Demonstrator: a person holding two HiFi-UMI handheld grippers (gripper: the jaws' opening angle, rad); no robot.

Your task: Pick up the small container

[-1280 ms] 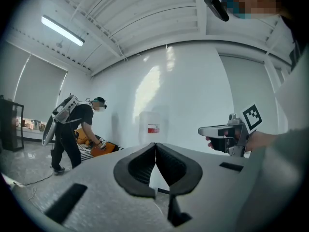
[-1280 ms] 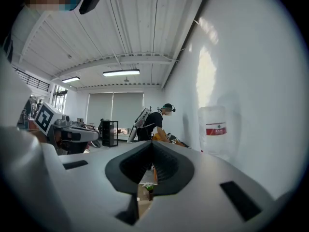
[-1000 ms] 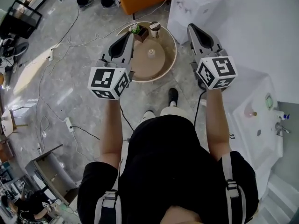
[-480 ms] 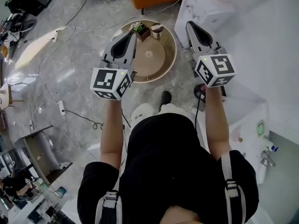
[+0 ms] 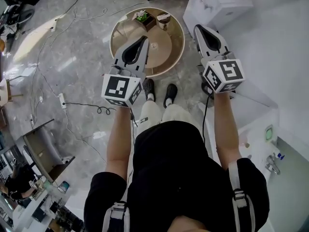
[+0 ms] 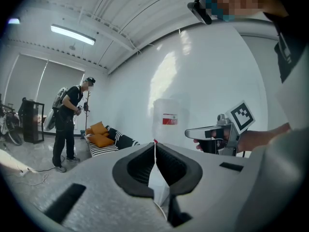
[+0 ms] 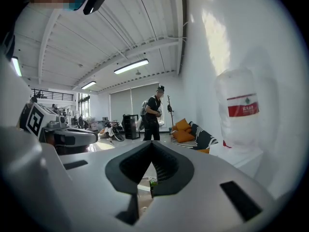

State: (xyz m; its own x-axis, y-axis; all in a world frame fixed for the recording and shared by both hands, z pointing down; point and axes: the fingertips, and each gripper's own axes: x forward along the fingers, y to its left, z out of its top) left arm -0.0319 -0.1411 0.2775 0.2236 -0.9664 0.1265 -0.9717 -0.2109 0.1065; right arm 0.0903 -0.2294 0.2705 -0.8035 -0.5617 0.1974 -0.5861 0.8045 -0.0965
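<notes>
A round tan table [image 5: 123,33] stands on the floor ahead of me. On its far edge sits a small pale container with a dark top [image 5: 163,18], next to a little planter box with green leaves [image 5: 143,17]. A small pale knob [image 5: 153,45] sits at the table's middle. My left gripper [image 5: 144,38] is held in the air over the table's near side, jaws shut and empty [image 6: 154,143]. My right gripper [image 5: 197,28] hangs to the right of the table, also shut with nothing in it [image 7: 152,141]. Both are well short of the container.
A white cabinet [image 5: 217,4] with a large water bottle [image 7: 244,110] stands right of the table. A white counter with a sink [image 5: 263,129] is at the right. Cables [image 5: 72,105] lie on the floor at left. A person [image 7: 153,112] stands near a sofa with orange cushions [image 6: 99,134].
The person has stepped toward the table, so it lies closer below both grippers. The left gripper now reaches over the table's near side. Both grippers stay shut.
</notes>
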